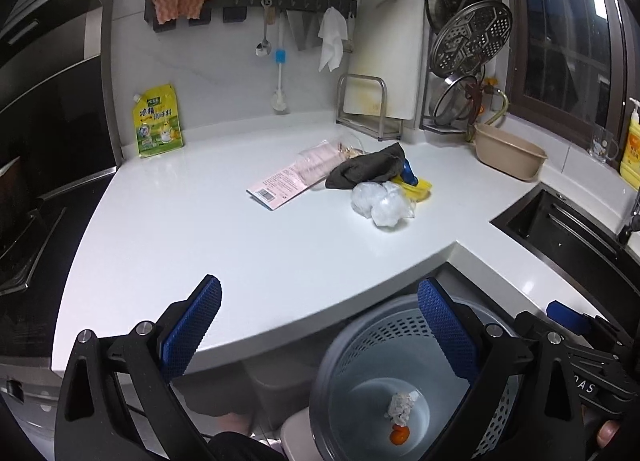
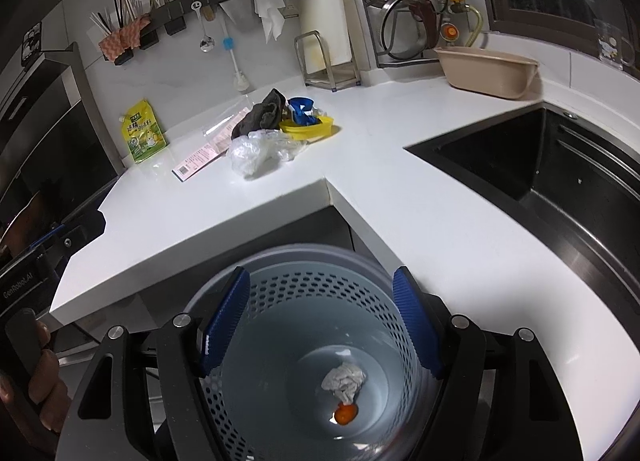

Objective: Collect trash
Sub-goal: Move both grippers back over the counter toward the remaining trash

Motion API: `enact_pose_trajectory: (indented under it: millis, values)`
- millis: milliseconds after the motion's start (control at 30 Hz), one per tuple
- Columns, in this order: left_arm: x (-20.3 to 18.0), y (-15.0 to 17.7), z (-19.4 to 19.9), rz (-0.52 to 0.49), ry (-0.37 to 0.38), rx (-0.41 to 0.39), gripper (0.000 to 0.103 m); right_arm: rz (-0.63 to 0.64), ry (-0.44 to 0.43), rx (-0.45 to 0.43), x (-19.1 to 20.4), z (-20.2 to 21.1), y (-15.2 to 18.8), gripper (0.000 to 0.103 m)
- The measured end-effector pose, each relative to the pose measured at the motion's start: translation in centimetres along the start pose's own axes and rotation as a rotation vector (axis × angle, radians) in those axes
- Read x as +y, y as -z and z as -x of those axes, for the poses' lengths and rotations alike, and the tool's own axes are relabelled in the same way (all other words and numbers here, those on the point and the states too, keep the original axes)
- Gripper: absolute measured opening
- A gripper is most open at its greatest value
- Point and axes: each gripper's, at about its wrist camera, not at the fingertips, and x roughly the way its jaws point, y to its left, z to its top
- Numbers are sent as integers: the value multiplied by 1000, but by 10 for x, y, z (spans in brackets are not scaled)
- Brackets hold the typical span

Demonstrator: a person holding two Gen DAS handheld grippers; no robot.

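Note:
A grey perforated trash bin point(image 2: 304, 293) stands on the floor below the white counter's inner corner. In it lie a crumpled white paper point(image 2: 344, 379) and an orange scrap point(image 2: 346, 415). My right gripper point(image 2: 320, 273) hangs open over the bin's mouth with nothing between its blue pads. My left gripper point(image 1: 320, 285) is wide open and empty, over the counter edge with the bin point(image 1: 360, 345) below its right finger. On the counter lie a crumpled clear plastic bag point(image 1: 382, 201), a dark cloth point(image 1: 368, 169), a pink-labelled clear packet point(image 1: 296, 177) and a yellow tray point(image 1: 418, 185) holding a blue item.
A black sink point(image 2: 540, 165) is sunk into the counter at the right, with a beige basin point(image 1: 508, 159) behind it. A yellow-green pouch point(image 1: 158, 121) leans on the back wall. A dark stove point(image 1: 24, 229) borders the counter at the left. A rack of lids stands at the back.

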Motion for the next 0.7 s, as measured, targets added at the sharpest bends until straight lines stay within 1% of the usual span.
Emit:
enact_pose_trajectory:
  millis: [467,700]
  values:
    - [12,-38,-36,2,12,7,97,38,0,-15,8,-28,-43,71]
    - [21,-62,-64,20,3,-1,97,55,-9,-33,11,-47,-76,71]
